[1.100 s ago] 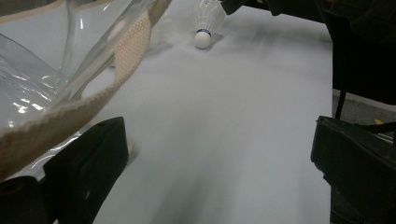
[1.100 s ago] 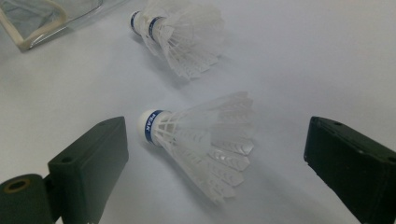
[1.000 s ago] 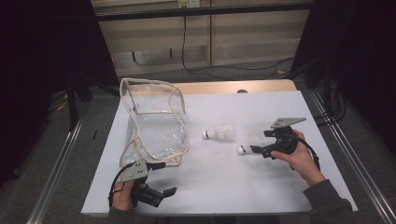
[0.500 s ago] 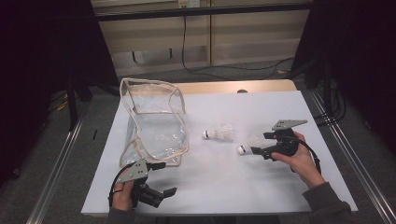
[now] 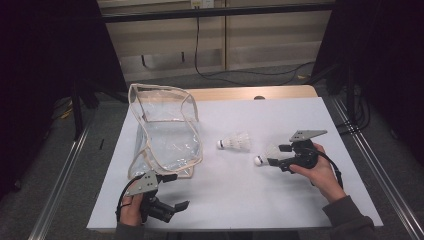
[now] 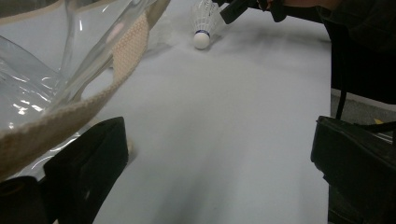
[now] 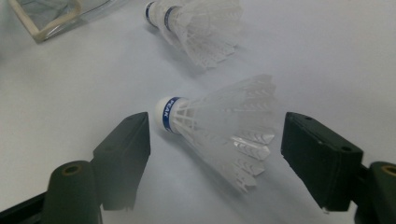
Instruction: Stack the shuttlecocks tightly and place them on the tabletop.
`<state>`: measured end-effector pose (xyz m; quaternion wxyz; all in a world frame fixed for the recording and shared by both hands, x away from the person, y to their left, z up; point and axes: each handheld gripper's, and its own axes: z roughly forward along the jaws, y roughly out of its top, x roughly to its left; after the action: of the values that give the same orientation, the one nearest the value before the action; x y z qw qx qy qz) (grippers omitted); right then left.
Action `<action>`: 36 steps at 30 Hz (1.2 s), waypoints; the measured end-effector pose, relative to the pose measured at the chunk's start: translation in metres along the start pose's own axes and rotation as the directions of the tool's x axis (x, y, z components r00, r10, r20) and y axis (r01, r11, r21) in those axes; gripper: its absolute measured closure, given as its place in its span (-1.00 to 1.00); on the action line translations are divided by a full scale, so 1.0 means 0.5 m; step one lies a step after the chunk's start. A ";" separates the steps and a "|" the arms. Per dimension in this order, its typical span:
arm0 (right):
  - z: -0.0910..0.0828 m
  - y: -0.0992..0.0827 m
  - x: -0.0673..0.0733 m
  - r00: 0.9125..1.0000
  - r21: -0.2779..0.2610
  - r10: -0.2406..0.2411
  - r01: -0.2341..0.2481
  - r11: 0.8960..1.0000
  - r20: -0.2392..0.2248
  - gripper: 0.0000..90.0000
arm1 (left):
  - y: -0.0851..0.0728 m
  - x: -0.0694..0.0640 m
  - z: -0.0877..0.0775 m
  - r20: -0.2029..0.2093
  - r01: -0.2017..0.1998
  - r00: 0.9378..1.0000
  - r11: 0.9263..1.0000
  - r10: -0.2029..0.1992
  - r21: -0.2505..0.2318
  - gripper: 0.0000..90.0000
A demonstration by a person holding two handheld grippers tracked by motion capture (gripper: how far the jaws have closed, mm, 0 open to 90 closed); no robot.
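Right gripper view: a shuttlecock (image 7: 219, 126) lies on its side on the white tabletop (image 7: 74, 93), between the two black jaws of the right hand-held gripper (image 7: 215, 149). The jaws have just been closing, yet a gap shows on each side and neither pad presses on it, so the gripper is open around it. Its cork, ringed by a blue band, points toward the left jaw; the lower feathers blur out near the bottom. A second shuttlecock (image 7: 196, 28) lies just beyond, its cork partly cut off by the top edge. A corner of the bag (image 7: 46, 18) shows at the top left, too blurred to read its contents.

In the high view the first shuttlecock (image 5: 265, 155) is mostly covered by the right hand-held gripper (image 5: 272, 156), with its cork showing; the second shuttlecock (image 5: 235, 142) lies near it, toward the clear bag (image 5: 165, 135) with beige trim at the left of the tabletop (image 5: 300, 115).

The left hand-held gripper (image 5: 172, 192) sits at the near edge by the bag's corner. In the left gripper view its jaws stand wide apart with bare tabletop between them, open and holding nothing; the bag (image 6: 70, 74) crowds the left jaw, and whether they touch I cannot tell.
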<state>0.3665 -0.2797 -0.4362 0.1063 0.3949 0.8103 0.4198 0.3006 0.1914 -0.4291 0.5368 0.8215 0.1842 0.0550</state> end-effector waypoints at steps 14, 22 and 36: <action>0.003 -0.006 0.002 1.000 0.010 -0.008 0.008 1.000 -0.025 -0.11 | 0.000 -0.002 0.000 0.002 -0.001 1.000 1.000 0.001 0.000 -0.91; 0.003 -0.006 0.003 1.000 0.008 -0.011 0.011 1.000 -0.027 -0.06 | 0.000 -0.002 0.000 0.003 -0.002 1.000 1.000 0.002 0.001 -0.91; 0.008 -0.008 0.008 0.999 0.022 -0.030 0.031 0.999 -0.038 0.14 | 0.000 -0.002 0.001 0.003 0.000 1.000 1.000 0.000 0.001 -0.91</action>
<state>0.3639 -0.2758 -0.4412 0.0931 0.3758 0.8227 0.4163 0.2998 0.1908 -0.4293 0.5368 0.8218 0.1833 0.0537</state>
